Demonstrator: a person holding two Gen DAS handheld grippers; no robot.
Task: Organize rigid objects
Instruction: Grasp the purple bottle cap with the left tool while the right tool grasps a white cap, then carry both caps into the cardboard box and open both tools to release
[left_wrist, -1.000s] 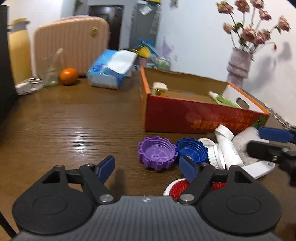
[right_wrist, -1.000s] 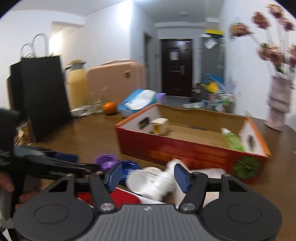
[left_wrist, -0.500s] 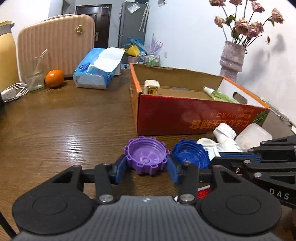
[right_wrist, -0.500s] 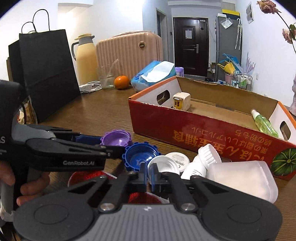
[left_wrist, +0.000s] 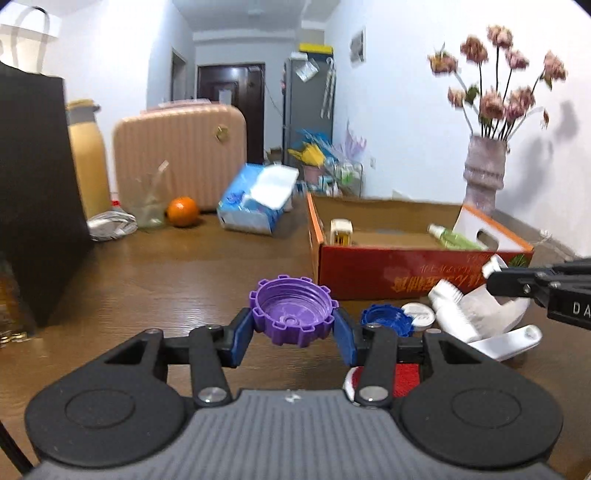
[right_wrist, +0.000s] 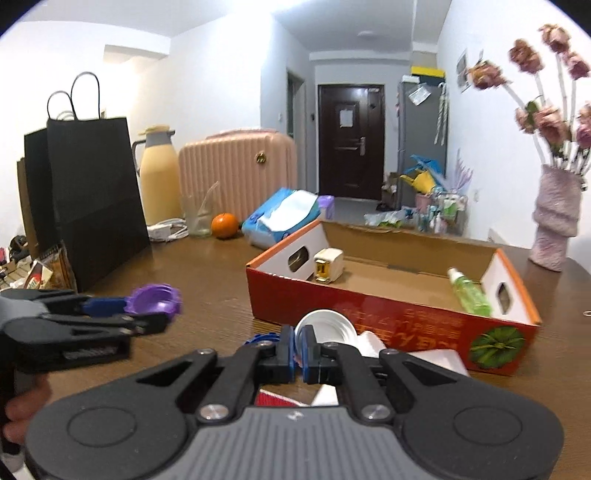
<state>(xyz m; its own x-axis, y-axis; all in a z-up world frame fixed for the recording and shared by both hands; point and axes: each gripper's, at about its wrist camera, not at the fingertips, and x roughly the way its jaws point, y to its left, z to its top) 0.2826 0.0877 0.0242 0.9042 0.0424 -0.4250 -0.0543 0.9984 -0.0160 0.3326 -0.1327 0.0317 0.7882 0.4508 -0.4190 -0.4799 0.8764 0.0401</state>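
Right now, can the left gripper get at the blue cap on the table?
Probably not yet: the left gripper is shut on the purple cap. The blue cap lies uncovered just beside its right finger, so the path looks free once the fingers are emptied.

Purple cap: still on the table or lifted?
Lifted. The purple cap sits clamped between the left gripper fingers, open side up; the right wrist view shows it clear of the table.

Home interior, wooden table (right_wrist: 207, 280), pink suitcase (right_wrist: 236, 177), dark entrance door (right_wrist: 349, 142), vase of dried flowers (right_wrist: 554, 218), tissue pack (right_wrist: 284, 216)
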